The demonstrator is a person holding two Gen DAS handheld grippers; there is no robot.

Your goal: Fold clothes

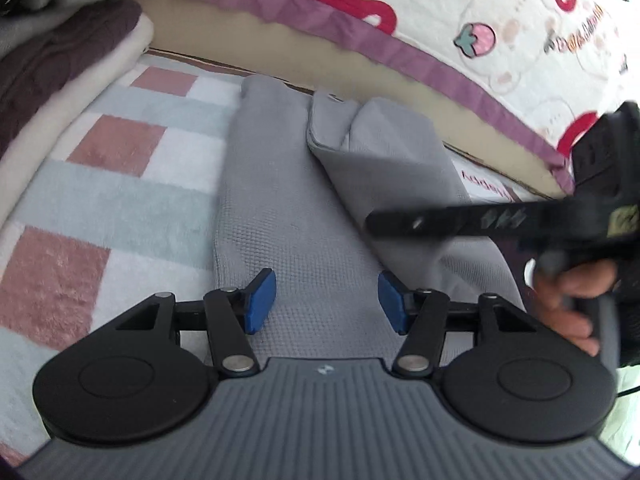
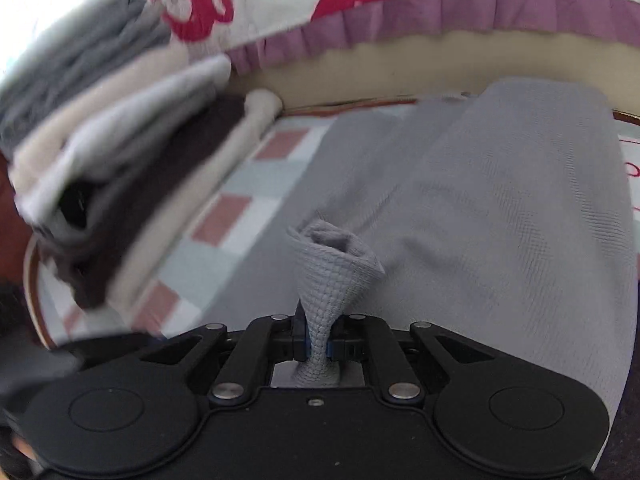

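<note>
Stacked folded clothes (image 2: pixel 108 168) smear with blur — their left edge cut off.

Checkered rug (image 1: pixel 120 184) carries grey garment (image 1: pixel 288 208) at centre; folded pile (image 2: pixel 112 184) at 10 o'clock; bed edge (image 1: pixel 360 76) at 12 o'clock.

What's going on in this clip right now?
A person is folding a grey waffle-knit garment spread on a checked blanket beside a bed. The right gripper is shut on a bunched pinch of the grey fabric, carrying it across. The left gripper hovers open above the garment, holding nothing. A stack of folded clothes sits to the left.
</note>
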